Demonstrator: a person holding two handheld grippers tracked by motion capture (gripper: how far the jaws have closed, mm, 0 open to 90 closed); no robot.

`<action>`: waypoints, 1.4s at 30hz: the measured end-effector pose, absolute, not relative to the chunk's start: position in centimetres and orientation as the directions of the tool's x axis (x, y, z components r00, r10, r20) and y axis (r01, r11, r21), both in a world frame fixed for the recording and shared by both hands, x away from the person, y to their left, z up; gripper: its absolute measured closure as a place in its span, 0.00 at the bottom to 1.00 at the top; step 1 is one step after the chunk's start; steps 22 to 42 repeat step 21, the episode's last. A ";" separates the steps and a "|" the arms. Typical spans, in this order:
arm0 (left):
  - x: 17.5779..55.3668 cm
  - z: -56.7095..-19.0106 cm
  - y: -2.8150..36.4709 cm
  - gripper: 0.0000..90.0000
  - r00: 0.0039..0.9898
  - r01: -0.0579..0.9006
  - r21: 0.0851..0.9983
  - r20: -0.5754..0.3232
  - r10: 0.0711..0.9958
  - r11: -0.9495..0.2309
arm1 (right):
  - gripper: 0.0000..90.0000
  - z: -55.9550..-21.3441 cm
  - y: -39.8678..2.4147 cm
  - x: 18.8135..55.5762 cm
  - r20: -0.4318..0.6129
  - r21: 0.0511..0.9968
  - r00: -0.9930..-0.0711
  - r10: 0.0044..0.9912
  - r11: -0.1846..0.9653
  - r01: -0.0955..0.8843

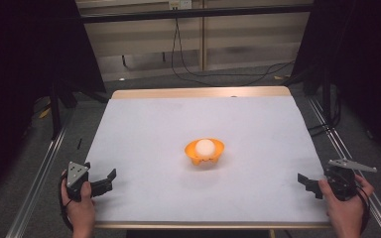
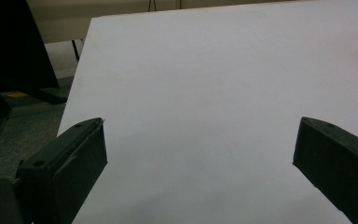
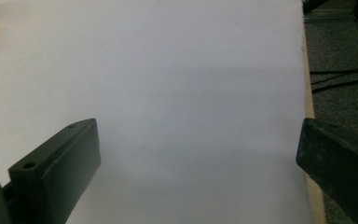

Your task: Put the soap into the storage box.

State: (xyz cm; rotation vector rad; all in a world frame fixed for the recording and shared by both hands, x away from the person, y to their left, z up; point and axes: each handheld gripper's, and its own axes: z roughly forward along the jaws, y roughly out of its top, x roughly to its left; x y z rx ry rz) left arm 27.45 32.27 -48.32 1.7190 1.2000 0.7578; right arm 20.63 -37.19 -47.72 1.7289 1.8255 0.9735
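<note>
Table [image 1: 144, 129] had a white cover w/ a wood edge showing at the far side. An orange bowl [image 1: 204, 152] sat near the table centre, upright, w/ a white ball [image 1: 205, 147] resting inside it. Bowl was well apart from both grippers.

Left gripper [image 1: 110, 178] was at the near-left corner, held in the left hand [image 1: 79, 206], grey plate on top. Its jaws were spread wide, pointing inward toward the right, w/ nothing between them. In the left gripper view the gripper [image 2: 198, 140] showed both black jaws far apart over bare white cover; the table's left edge and dark floor lay beyond.

Right gripper [image 1: 305, 182] was at the near-right corner, held in the right hand [image 1: 347, 208], grey plate on top. Jaws looked open, pointing inward toward the left. Right gripper view confirmed it: gripper [image 3: 198, 140] jaws spread wide, empty, over white cover, w/ the table's wood edge and cables on the floor at that view's right.
</note>
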 end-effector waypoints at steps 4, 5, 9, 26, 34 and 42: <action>27.5 -48.3 32.3 0.03 0.348 0.400 0.905 -0.004 0.938 -0.145 | 0.00 -47.8 -38.0 19.9 0.150 0.745 -0.102 0.983 -0.045 0.665; 27.4 -48.3 32.3 0.03 0.347 0.401 0.905 -0.003 0.938 -0.146 | 0.00 -47.8 -38.1 19.8 0.154 0.745 -0.099 0.983 -0.050 0.665; 27.4 -48.3 32.2 0.03 0.348 0.401 0.905 -0.005 0.938 -0.144 | 0.00 -47.8 -38.6 19.3 0.154 0.753 -0.093 0.984 -0.055 0.655; 27.5 -48.3 32.2 0.03 0.349 0.401 0.904 -0.001 0.937 -0.149 | 0.02 -47.5 -38.8 18.5 0.177 0.770 -0.113 0.978 -0.066 0.634; 27.5 -48.3 32.2 0.03 0.349 0.401 0.904 -0.001 0.937 -0.149 | 0.02 -47.5 -38.8 18.5 0.177 0.770 -0.113 0.978 -0.066 0.634; 27.5 -48.3 32.2 0.03 0.349 0.401 0.904 -0.001 0.937 -0.149 | 0.02 -47.5 -38.8 18.5 0.177 0.770 -0.113 0.978 -0.066 0.634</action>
